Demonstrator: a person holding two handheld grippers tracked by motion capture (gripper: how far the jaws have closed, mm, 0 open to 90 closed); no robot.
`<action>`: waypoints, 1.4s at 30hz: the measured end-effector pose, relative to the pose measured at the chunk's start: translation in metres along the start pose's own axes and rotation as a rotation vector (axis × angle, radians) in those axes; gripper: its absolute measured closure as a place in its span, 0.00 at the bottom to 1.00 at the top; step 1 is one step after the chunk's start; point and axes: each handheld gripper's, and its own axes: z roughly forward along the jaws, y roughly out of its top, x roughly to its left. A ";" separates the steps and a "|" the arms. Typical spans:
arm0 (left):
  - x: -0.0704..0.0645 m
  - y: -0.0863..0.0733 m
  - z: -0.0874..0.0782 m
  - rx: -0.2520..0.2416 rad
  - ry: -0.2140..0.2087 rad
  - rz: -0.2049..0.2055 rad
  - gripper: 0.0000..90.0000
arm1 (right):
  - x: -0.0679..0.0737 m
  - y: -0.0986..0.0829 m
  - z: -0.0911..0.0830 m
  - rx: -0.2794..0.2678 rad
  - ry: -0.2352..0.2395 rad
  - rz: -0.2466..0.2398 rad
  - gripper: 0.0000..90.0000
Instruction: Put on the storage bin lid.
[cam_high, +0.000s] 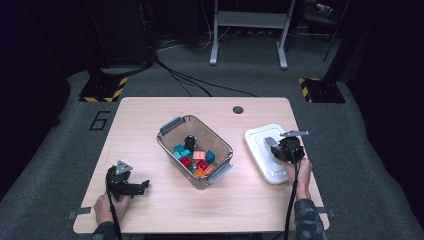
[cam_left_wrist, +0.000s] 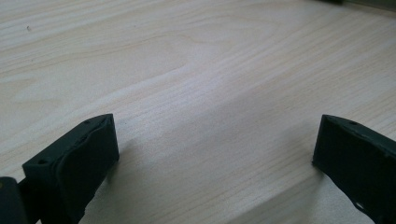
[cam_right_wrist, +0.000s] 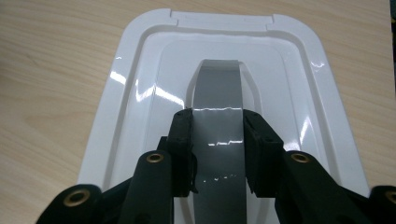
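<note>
Clamping the white lid's (cam_right_wrist: 140, 93) grey handle (cam_right_wrist: 218, 140), right gripper (cam_right_wrist: 218, 140) hides its base; left gripper (cam_left_wrist: 215, 154) gapes wide.

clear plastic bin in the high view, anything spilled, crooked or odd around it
Nothing is spilled: the coloured blocks all lie inside the clear plastic bin. The bin sits askew to the table edges, lidless; its white lid with a grey handle lies apart, the right gripper closed on that handle.
</note>
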 end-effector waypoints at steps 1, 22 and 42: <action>0.000 0.000 0.000 0.000 0.000 0.000 0.00 | 0.000 0.001 -0.002 0.002 0.006 -0.005 0.75; 0.000 0.000 0.000 -0.001 -0.001 0.000 0.00 | 0.027 0.041 -0.044 -0.019 0.080 -0.105 0.75; 0.000 0.000 0.000 -0.001 0.000 0.000 0.00 | 0.056 0.087 -0.080 -0.054 0.101 -0.125 0.75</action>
